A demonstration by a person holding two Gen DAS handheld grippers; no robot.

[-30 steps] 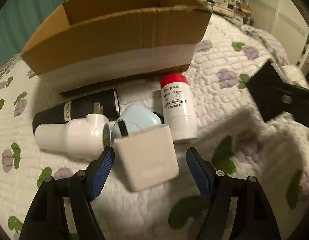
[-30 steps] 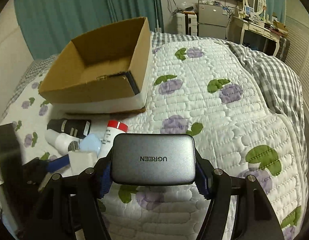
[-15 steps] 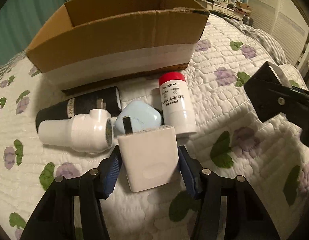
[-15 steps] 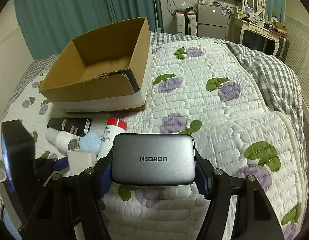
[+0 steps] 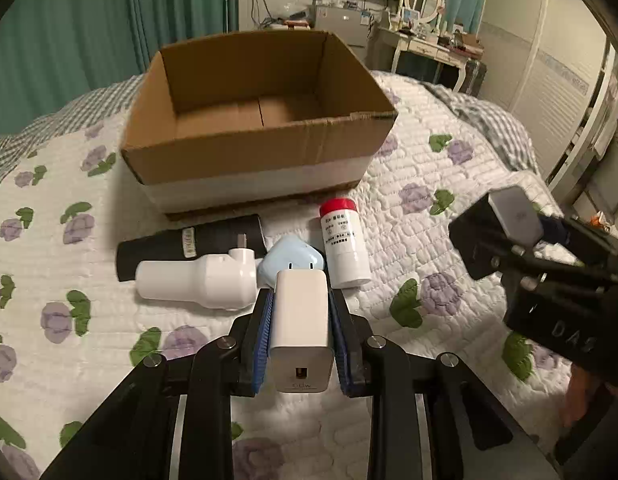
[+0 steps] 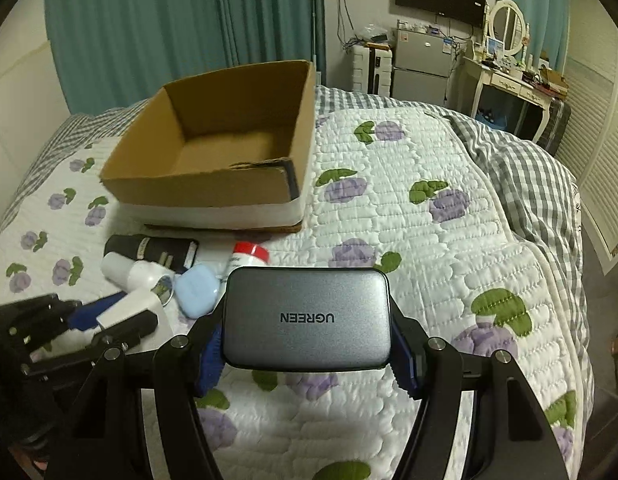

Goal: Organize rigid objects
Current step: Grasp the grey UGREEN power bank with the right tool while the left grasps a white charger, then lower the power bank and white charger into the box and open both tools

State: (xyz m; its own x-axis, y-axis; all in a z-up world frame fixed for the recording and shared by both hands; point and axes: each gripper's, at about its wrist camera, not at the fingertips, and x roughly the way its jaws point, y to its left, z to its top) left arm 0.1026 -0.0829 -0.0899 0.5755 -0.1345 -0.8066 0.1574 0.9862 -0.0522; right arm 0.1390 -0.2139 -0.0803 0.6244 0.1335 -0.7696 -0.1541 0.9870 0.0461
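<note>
Left gripper clamped on white wall charger, above floral quilt. Right gripper clamped on grey UGREEN charger. Open cardboard box beyond.

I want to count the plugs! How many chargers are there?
2. A white square plastic charger sits in the left tongs; a grey flat UGREEN charger sits in the right tongs. The pile could hide more.

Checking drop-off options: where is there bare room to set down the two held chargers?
The cardboard box shows bare floor throughout. Open quilt lies right of the box and of the red-capped bottle. It is crowded in front of the box: black tube, white cylinder and blue case cluster together.
</note>
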